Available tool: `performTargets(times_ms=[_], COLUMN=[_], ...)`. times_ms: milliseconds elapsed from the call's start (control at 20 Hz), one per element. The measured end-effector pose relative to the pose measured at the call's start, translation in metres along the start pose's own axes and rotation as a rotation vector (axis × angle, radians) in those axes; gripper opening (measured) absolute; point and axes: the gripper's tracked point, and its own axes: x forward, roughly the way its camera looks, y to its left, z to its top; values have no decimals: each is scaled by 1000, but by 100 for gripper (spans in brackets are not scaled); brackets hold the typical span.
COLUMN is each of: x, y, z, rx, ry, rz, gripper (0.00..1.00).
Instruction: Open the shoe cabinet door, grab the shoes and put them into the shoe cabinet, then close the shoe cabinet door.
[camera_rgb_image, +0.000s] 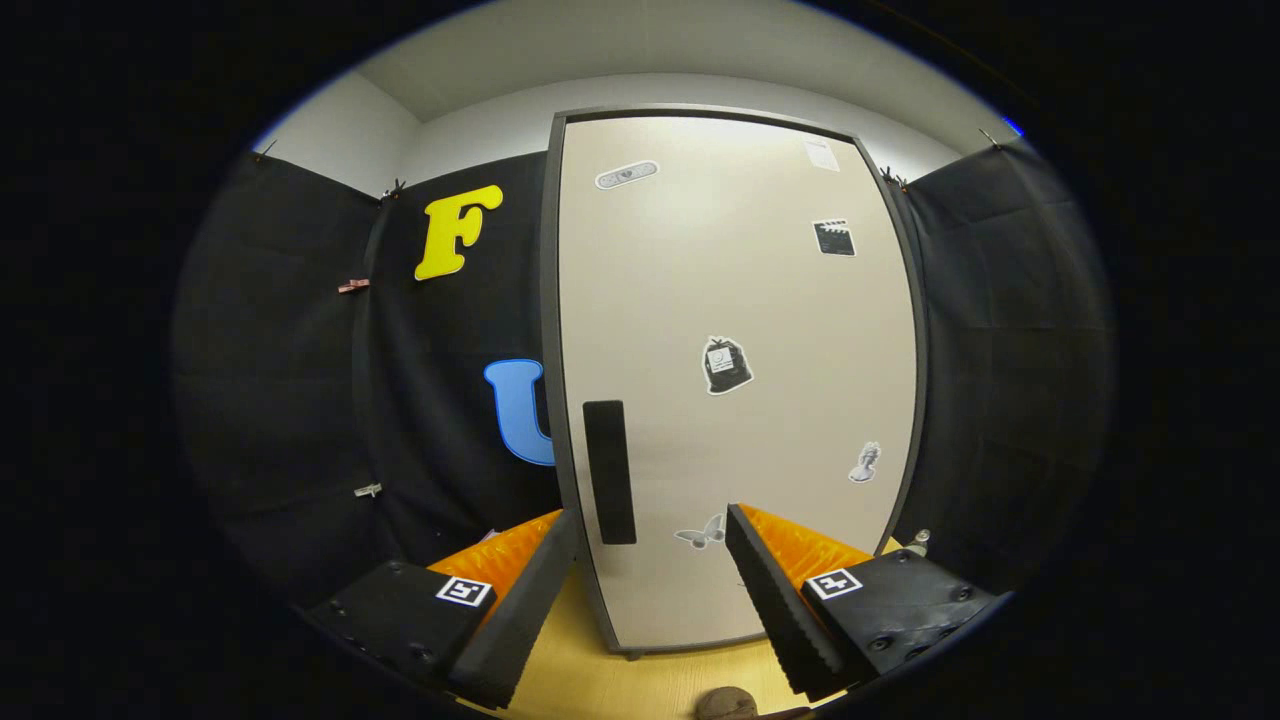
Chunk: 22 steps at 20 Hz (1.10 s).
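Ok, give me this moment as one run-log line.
stage: before opening | cabinet door: shut | handle: just ahead of fingers | hand-held gripper: open, holding nothing

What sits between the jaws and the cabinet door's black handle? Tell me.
Nothing: in the gripper view the open gripper faces the handle on the closed door across bare air.

Pale wooden floor (590, 680), white ceiling (620, 50), clothes pegs (353, 286).
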Motion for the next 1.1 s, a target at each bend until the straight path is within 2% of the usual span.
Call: performTargets(times_ms=[650,700,750,900,950,1000,1100], x=[88,93,97,103,106,108,111], y=[18,17,15,15,16,17,20], z=[-23,-25,-27,-26,-25,-25,-30], rx=[12,10,11,22,19,17,15], ry=[41,47,51,46,40,38,45], rz=[-11,-17,-24,-28,-31,-32,-23], gripper=[97,89,87,86,82,71,65])
